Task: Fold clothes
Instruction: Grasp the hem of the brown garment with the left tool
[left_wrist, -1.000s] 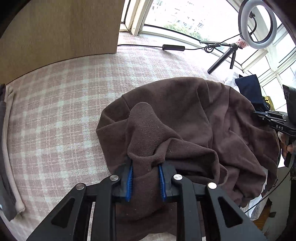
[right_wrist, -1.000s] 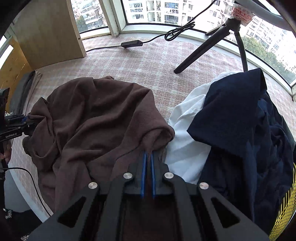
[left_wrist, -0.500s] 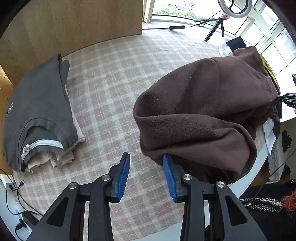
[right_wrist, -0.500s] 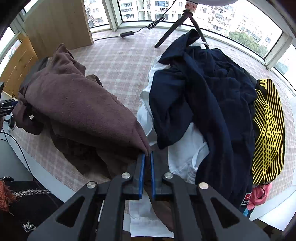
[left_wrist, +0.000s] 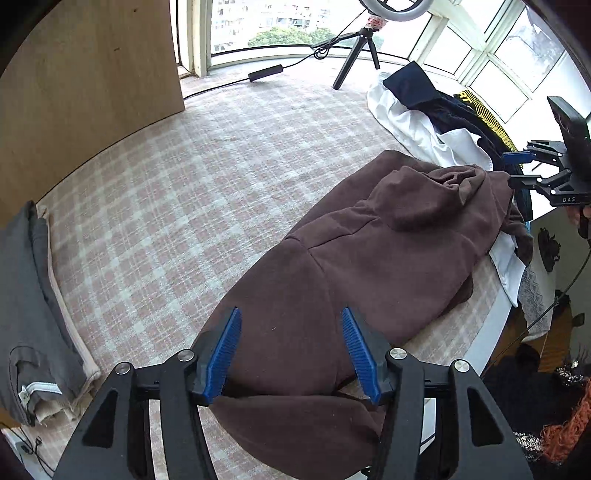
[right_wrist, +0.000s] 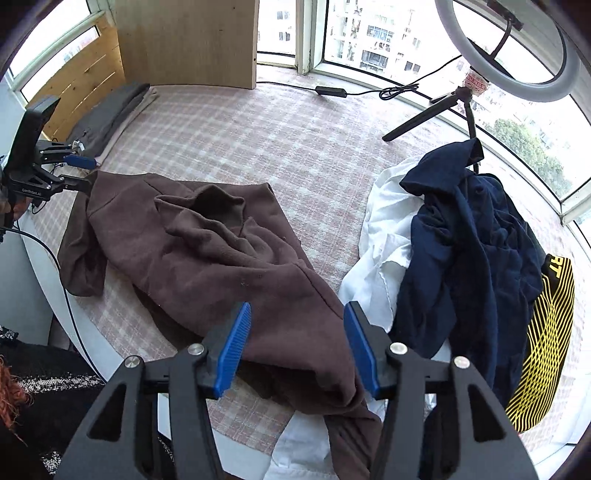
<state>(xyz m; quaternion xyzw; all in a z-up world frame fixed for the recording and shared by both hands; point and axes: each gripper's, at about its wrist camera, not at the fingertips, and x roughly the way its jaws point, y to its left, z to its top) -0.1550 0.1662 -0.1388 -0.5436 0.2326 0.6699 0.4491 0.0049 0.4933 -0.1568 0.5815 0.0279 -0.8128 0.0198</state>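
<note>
Both our grippers — left gripper (left_wrist: 291, 350), right gripper (right_wrist: 297, 345) — gape wide, holding nothing; the brown fleece (right_wrist: 207, 251) sprawls beside the unfolded clothes pile (right_wrist: 469, 236) — its hanging edge may slide off the checked table (left_wrist: 177, 192)

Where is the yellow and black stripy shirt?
In the right wrist view the yellow and black patterned garment lies at the far right table edge, tucked partly under the dark navy garment.

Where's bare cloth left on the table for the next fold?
Free: checked tablecloth between brown fleece, grey folded stack and wooden board. Crowded: right side, navy garment on white shirt, yellow-black piece.
</note>
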